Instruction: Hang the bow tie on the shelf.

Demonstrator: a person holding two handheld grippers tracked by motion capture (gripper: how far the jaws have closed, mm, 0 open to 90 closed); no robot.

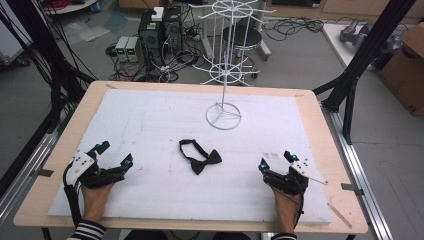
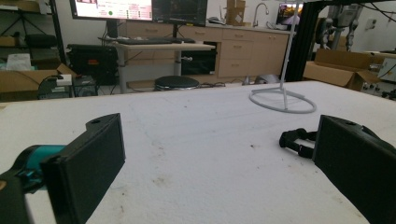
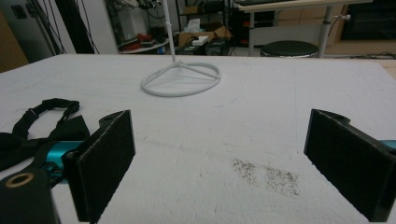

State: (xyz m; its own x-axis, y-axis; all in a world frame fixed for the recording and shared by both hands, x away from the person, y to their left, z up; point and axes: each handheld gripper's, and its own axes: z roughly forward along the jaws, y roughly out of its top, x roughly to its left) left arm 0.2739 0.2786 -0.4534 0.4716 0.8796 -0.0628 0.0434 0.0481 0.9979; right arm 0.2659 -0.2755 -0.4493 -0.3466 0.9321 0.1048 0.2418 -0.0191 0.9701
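A black bow tie (image 1: 200, 157) with its neck strap lies flat on the white mat, in the middle of the table. Its strap (image 2: 295, 140) peeks out beside the right jaw in the left gripper view, and the tie (image 3: 42, 126) lies left of the jaws in the right gripper view. My left gripper (image 1: 116, 154) rests on the mat at the near left, open and holding nothing. At the near right sits my right gripper (image 1: 276, 160), also open and holding nothing. A white wire display rack (image 1: 224, 70) stands behind the tie, its ring base (image 1: 223, 116) on the mat.
The white mat (image 1: 150, 125) covers most of the wooden table (image 1: 320, 125). Black frame posts (image 1: 360, 55) rise at the far right. Beyond the table, computers, cables and a stool (image 1: 242, 37) sit on the floor. A dark speckled smudge (image 3: 266, 175) marks the mat.
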